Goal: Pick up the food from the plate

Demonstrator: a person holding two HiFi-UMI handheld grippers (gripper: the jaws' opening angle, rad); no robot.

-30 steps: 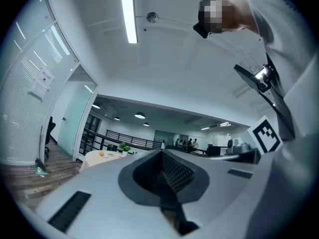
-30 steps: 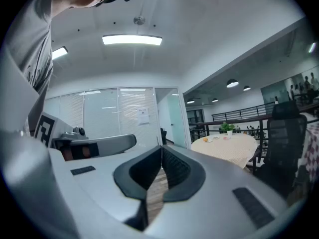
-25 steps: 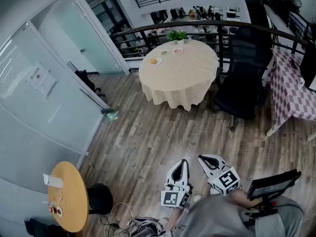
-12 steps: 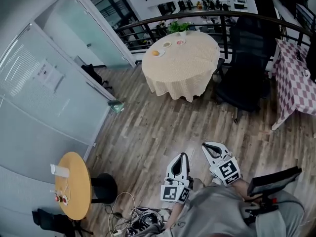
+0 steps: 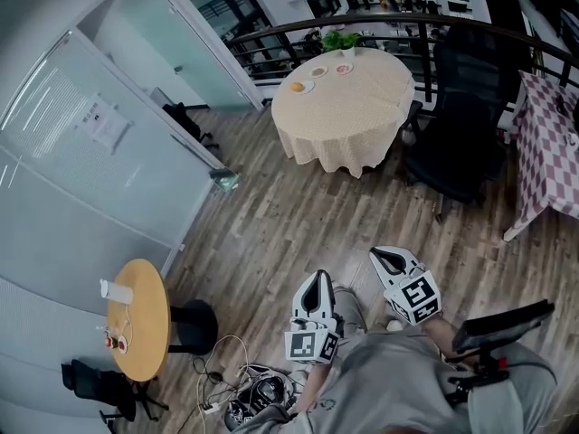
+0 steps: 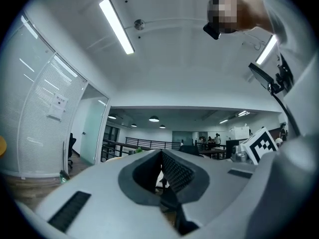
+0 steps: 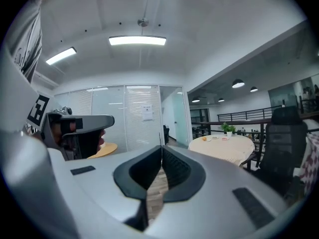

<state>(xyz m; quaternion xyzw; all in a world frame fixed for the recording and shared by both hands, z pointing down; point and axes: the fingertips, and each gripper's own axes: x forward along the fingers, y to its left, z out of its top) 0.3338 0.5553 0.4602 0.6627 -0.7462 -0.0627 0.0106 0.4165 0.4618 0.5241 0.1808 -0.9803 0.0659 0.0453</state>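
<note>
A round table with a cream cloth [image 5: 348, 107] stands far ahead by the railing. Near its far edge lie three small plates: one with orange food [image 5: 298, 86], and two more [image 5: 318, 71] [image 5: 343, 68] with food I cannot make out. The same table [image 7: 224, 147] shows small in the right gripper view. Both grippers are held close to the person's body, far from the table. My left gripper [image 5: 315, 282] is shut and empty. My right gripper [image 5: 383, 258] is shut too, with nothing between its fingers.
A potted plant [image 5: 343, 41] stands at the table's far edge. A black office chair [image 5: 457, 143] sits right of it, and a checkered-cloth table [image 5: 547, 152] at the far right. Glass partitions [image 5: 81, 152] line the left. A small round wooden table [image 5: 137, 329] and floor cables [image 5: 240, 396] lie near left.
The view has shifted: the round table now sits further right and higher in the head view. Both grippers stay shut and close to the body.
</note>
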